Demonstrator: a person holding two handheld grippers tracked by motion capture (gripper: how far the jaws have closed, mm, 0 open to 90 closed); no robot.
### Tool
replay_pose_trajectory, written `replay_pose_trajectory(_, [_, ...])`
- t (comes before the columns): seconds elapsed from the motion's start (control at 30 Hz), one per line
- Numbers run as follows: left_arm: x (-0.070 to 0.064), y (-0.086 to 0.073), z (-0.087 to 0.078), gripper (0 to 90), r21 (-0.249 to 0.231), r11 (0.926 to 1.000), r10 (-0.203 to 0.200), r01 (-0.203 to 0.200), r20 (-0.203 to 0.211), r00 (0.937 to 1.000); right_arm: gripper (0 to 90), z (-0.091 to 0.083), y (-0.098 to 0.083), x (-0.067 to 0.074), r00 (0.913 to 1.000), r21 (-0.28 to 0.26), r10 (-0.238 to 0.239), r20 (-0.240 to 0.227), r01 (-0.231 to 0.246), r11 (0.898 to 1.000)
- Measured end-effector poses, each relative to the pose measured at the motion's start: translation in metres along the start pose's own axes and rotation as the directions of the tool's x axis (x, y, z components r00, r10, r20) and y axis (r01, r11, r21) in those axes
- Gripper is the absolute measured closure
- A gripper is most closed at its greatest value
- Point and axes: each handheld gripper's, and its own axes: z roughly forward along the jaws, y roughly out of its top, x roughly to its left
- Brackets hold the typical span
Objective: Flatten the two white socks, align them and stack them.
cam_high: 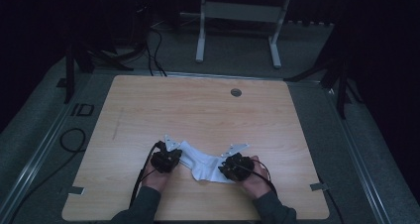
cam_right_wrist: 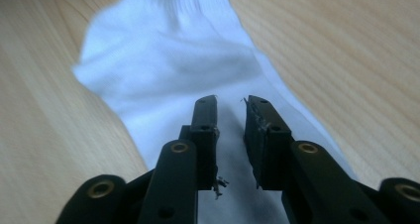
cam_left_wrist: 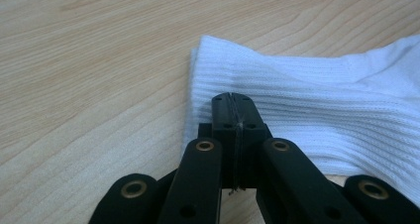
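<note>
White ribbed cotton sock lies on pale wooden table between my claws. Left gripper pressed together over ribbed cuff; cloth pinch unclear. Right gripper spread above foot, likely readying grab for flattening.

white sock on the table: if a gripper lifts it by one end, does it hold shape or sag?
The sock will probably sag: it is thin ribbed knit, already lying bent and rumpled on the table. It looks light, so one pinch should carry it. The ribbed cuff likely grips well; the left gripper sits shut over it, while the right gripper is open above the other end.
</note>
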Motion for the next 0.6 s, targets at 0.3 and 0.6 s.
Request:
replay_pose_trajectory(0.3, [-0.001, -0.002, -0.003, 89.5, 0.012, 0.9999, -0.01, 0.01, 0.009, 0.9999, 77.2, 0.008, 0.002, -0.011, 0.9995, -0.006, 0.015, 0.029, -0.015, 1.0])
replay_pose_trajectory(0.6, [-0.003, -0.003, -0.003, 89.6, 0.015, 0.9997, -0.017, 0.017, 0.006, 0.9998, 76.2, 0.014, 0.012, -0.027, 0.9981, -0.014, 0.043, 0.045, -0.042, 0.999])
